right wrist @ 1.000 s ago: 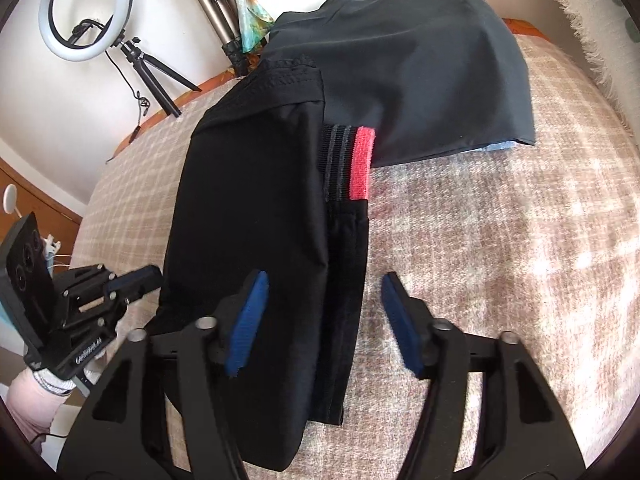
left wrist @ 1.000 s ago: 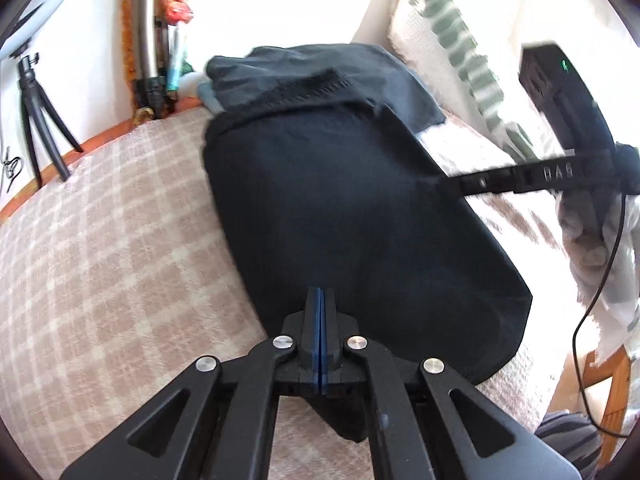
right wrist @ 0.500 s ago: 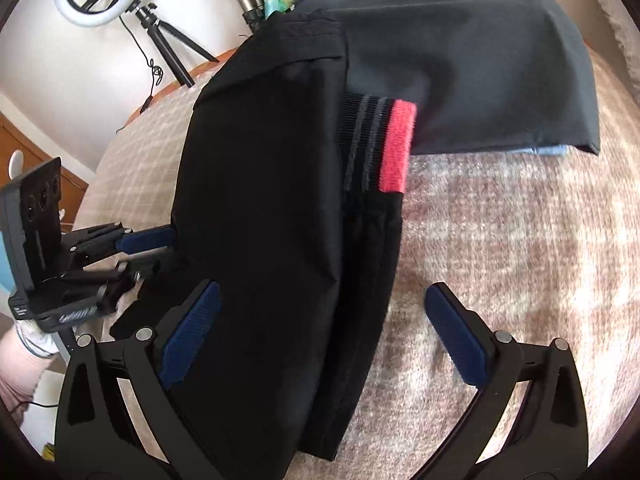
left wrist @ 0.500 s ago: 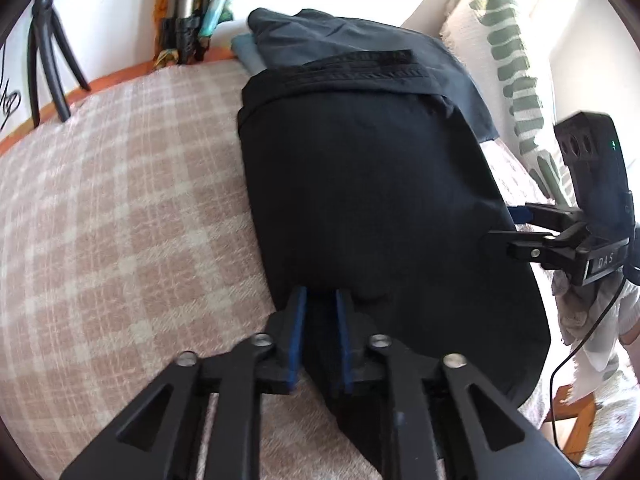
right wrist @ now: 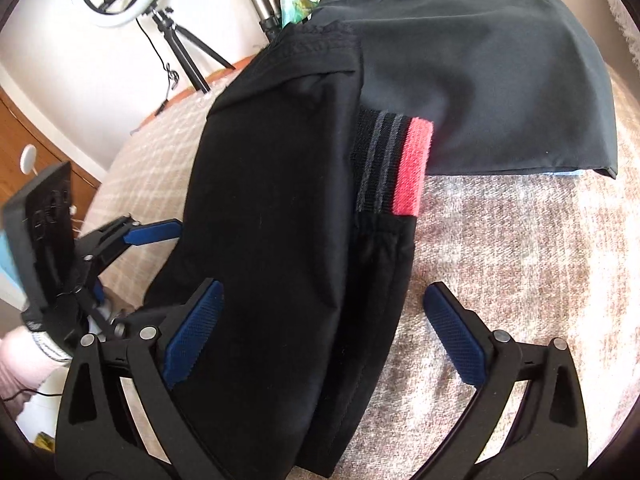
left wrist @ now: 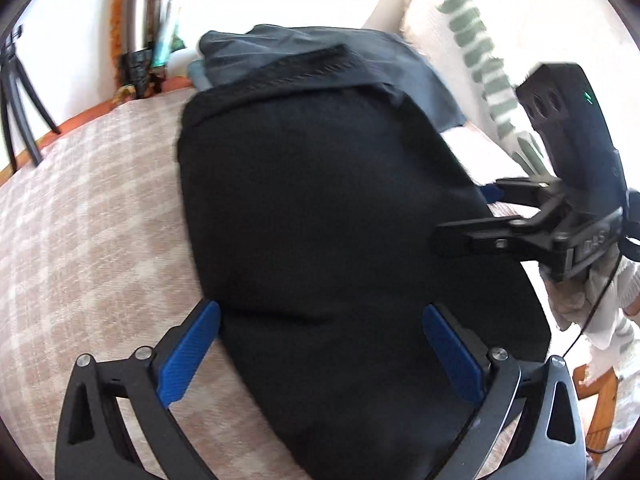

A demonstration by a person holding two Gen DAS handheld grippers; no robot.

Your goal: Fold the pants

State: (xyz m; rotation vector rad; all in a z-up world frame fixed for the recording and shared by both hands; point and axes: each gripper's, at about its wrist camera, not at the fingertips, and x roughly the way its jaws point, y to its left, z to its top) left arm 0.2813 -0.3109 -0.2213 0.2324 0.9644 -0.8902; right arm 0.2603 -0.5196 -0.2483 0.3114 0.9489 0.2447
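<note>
Soft, limp folded black fabric pants [right wrist: 276,216] lay on checked bedcover [left wrist: 80,220]; left gripper [left wrist: 320,354] & right gripper [right wrist: 320,334] both wide open, holding nothing. Prob. best grabbed at hem edge.

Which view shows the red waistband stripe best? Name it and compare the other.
Right wrist view: the red waistband stripe lies unobstructed on the black pants. Left wrist view shows only black fabric; the stripe is hidden.
</note>
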